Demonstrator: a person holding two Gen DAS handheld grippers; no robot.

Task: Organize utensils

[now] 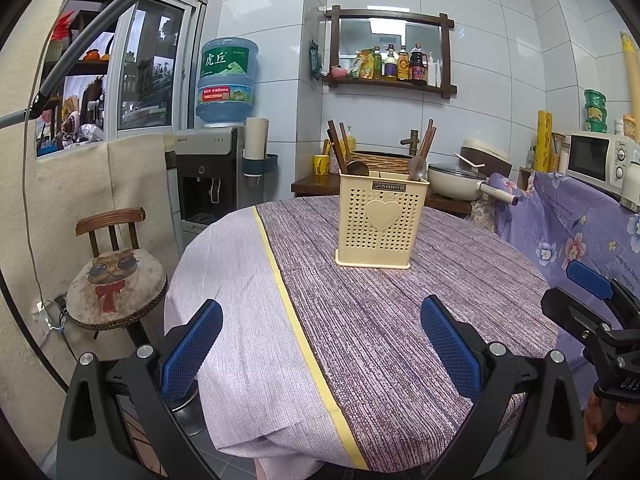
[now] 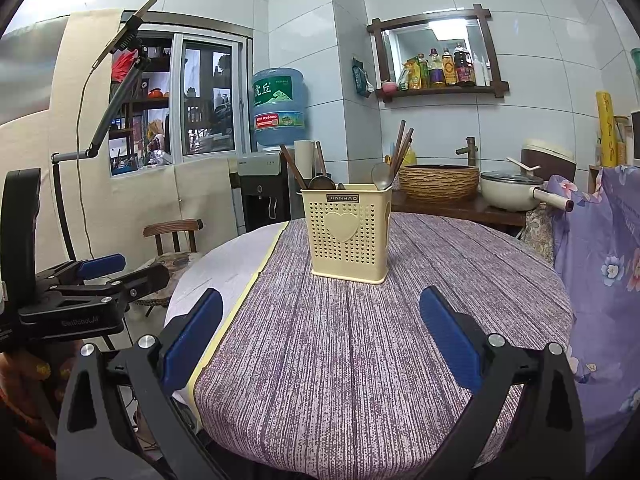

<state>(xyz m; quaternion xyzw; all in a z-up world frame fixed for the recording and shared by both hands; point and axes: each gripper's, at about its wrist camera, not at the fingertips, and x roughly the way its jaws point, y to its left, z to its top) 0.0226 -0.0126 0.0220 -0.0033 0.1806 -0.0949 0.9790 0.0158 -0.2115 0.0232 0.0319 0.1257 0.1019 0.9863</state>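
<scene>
A cream perforated utensil holder (image 1: 378, 224) (image 2: 349, 236) with a heart on its front stands upright on the round table (image 1: 400, 320) (image 2: 360, 360). Brown chopsticks (image 1: 338, 146) (image 2: 401, 146) and metal spoons (image 1: 417, 167) (image 2: 380, 176) stick out of its compartments. My left gripper (image 1: 322, 322) is open over the near table edge, well short of the holder, nothing between its blue pads. My right gripper (image 2: 320, 312) is open too, empty, also short of the holder. Each gripper shows at the side of the other's view.
A wooden chair (image 1: 114, 280) with a cat cushion stands left of the table. A water dispenser (image 1: 216, 176) is behind it. A side counter holds a woven basket (image 2: 438, 182) and a lidded pot (image 2: 510, 190). Purple floral fabric (image 2: 600, 260) hangs at the right.
</scene>
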